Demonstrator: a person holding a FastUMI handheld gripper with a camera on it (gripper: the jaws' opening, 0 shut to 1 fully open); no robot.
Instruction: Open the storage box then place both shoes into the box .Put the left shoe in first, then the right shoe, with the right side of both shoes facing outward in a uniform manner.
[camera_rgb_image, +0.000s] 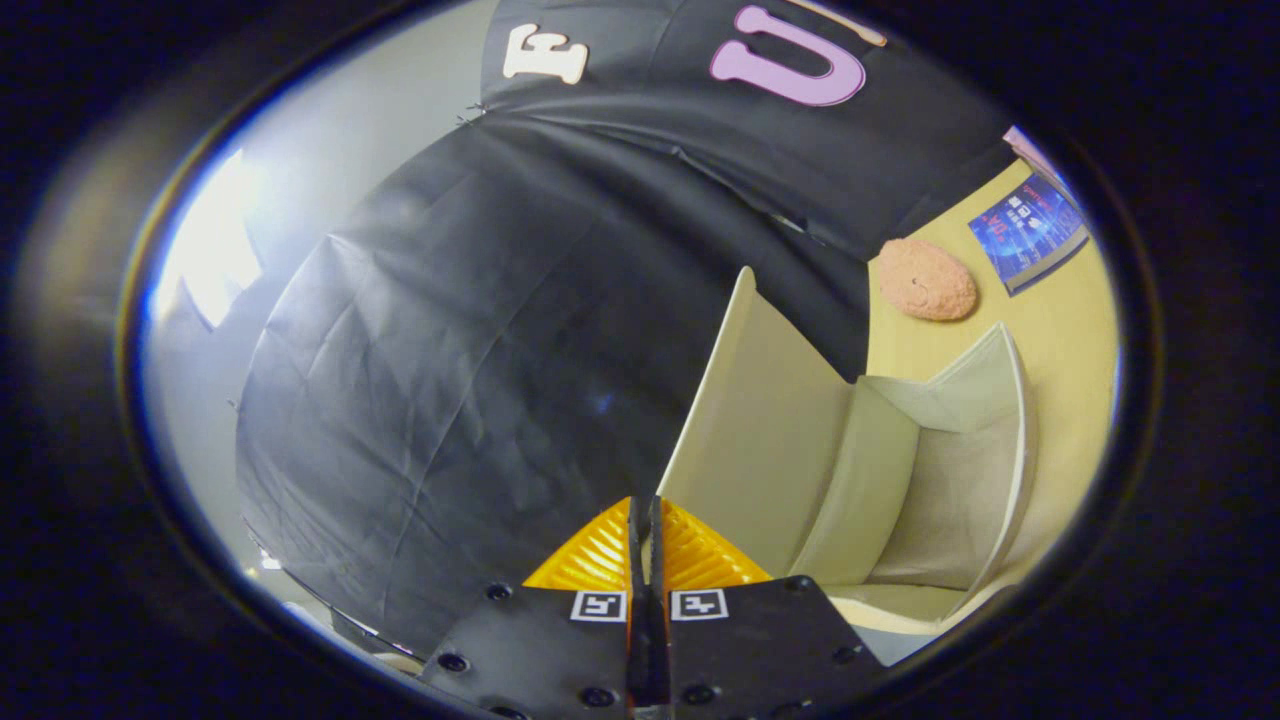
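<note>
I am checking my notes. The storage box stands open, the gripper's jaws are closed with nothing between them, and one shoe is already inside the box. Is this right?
Not quite: in the gripper view the open storage box holds no shoe that can be seen; its visible interior is bare. The rest stands: the gripper has its jaws closed together, holding nothing.

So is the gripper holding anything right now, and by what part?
It looks like nothing: the gripper is shut with its fingers together, just beside the open storage box's lid. A thin edge pinched there cannot be ruled out.

a recording booth: black cloth wall (480, 330), yellow tabletop (1070, 330).
</note>
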